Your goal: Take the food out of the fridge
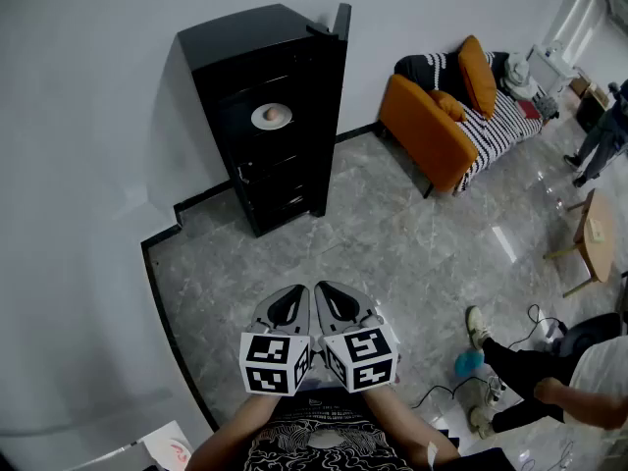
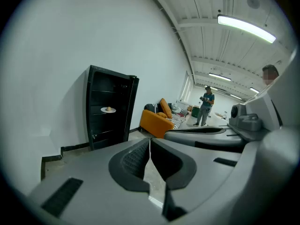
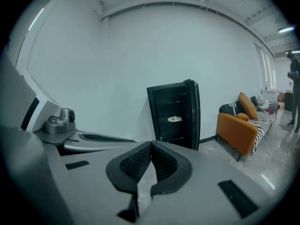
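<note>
A black fridge (image 1: pixel 270 116) stands against the white wall with its door swung open to the right. On a middle shelf sits a white plate (image 1: pixel 272 117) with a small brownish piece of food (image 1: pixel 272 113); the same plate (image 2: pixel 108 109) (image 3: pixel 174 119) shows in both gripper views, far off. My left gripper (image 1: pixel 294 298) and right gripper (image 1: pixel 329 296) are side by side near my body, well short of the fridge. Both are shut with nothing between the jaws.
An orange sofa (image 1: pixel 432 130) with striped and orange cushions stands right of the fridge. A wooden table (image 1: pixel 595 235) is at the far right. A seated person's legs (image 1: pixel 515 361) and cables lie at lower right; another person (image 1: pixel 601 135) stands at the far right. Grey marble floor (image 1: pixel 373 243) lies between me and the fridge.
</note>
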Motion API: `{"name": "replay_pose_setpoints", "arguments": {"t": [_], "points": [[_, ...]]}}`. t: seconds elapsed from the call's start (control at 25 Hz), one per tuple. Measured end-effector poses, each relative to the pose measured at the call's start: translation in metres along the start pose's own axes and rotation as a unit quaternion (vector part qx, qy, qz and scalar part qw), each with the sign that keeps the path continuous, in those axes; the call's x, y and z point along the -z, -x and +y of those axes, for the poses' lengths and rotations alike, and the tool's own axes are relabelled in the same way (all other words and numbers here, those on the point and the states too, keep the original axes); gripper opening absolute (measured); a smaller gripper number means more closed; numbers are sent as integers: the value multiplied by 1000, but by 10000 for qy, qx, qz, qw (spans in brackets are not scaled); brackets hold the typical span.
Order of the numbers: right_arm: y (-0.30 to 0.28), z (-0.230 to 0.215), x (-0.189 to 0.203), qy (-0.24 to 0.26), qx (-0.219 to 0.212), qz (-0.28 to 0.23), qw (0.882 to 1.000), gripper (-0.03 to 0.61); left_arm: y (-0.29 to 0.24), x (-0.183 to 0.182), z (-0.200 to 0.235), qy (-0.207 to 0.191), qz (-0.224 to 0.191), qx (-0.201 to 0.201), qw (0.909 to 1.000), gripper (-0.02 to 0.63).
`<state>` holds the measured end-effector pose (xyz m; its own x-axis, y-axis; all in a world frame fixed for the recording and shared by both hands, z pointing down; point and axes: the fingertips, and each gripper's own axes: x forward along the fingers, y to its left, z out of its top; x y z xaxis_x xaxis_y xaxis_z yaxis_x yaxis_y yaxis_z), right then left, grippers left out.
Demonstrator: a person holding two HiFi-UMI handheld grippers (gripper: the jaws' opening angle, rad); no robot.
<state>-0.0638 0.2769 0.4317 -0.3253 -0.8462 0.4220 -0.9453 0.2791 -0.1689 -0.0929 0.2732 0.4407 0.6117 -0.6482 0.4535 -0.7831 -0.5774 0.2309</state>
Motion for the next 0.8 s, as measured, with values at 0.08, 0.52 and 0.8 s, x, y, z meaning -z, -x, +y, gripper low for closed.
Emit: {"name": "replay_pose_setpoints", "arguments": {"t": [0.08,0.52,0.8], "points": [[0,3,-1,27,2,0,10000,21,3,-2,2,-1,-27,-1,10000,21],[0,2,-9,77,125,-62,9999,23,0,-13,4,-100,-114,106,9998,21],[-13,-1,-17,157,84,-105,9998,23,-10,-20,13,-129,-178,83,9997,21]]}}
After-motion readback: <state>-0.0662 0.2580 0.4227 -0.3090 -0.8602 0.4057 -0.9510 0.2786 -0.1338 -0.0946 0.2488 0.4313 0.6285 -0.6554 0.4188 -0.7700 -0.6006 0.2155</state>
